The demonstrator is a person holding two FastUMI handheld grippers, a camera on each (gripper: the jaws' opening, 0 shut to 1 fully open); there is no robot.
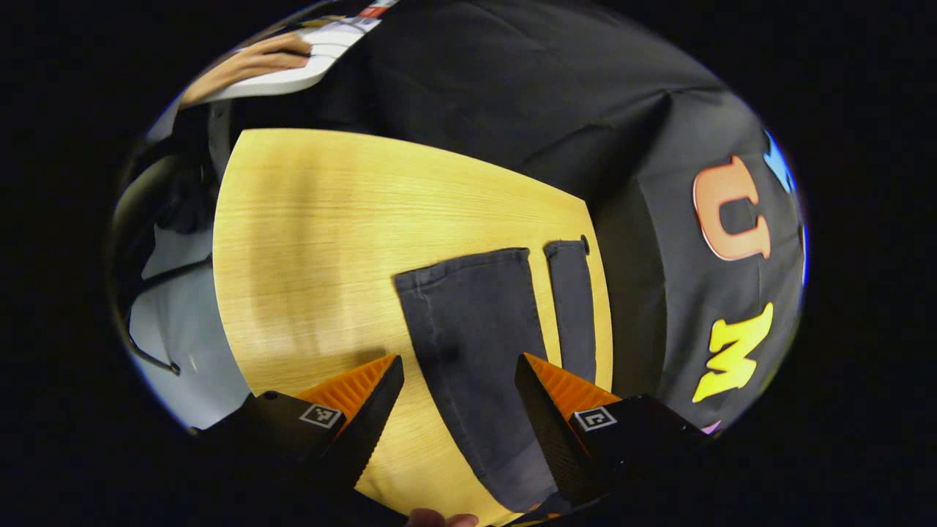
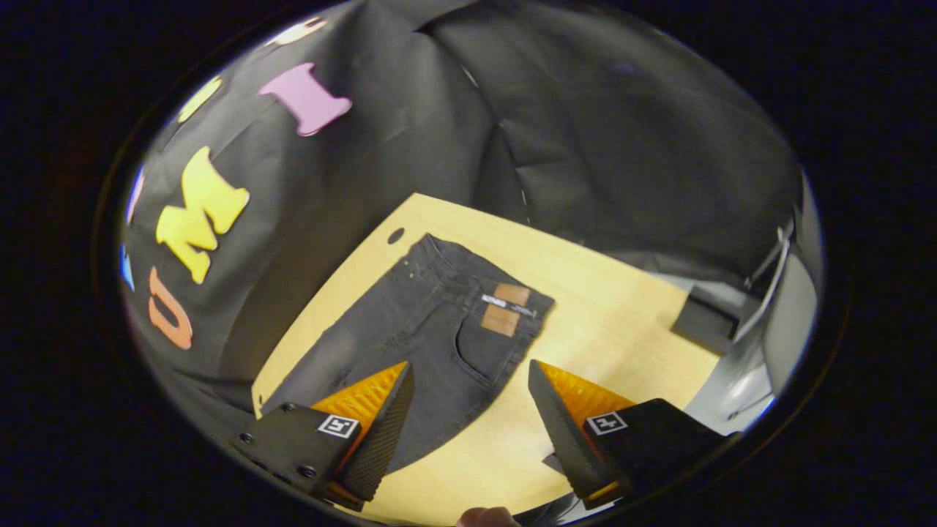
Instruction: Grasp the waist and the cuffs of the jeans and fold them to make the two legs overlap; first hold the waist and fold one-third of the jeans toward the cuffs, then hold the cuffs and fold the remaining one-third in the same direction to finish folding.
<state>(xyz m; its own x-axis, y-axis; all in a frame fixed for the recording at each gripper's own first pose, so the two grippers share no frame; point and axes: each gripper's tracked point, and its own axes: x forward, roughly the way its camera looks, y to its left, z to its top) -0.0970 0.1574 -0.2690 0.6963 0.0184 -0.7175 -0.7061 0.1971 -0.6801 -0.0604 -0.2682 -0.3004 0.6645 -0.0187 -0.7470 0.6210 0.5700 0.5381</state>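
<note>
You hold both grippers, left (image 1: 459, 366) and right (image 2: 471, 373), spread apart above the jeans (image 2: 432, 337) flat on the table (image 2: 607, 329).

A: Light wood-grain surface (image 1: 315, 241) here, pale yellow, with a small round hole (image 2: 395, 236) near one corner.

B: And the dark jeans (image 1: 476, 329) lie flat on it. In the left gripper view, the two legs run side by side, cuffs (image 1: 468, 267) toward the far edge, a strip of wood showing between them.

A: In the right gripper view, the waist (image 2: 476, 282) sits just beside that hole, with a tan patch (image 2: 505, 311) on the waistband facing up.

B: Bare wood alongside the jeans.
</note>
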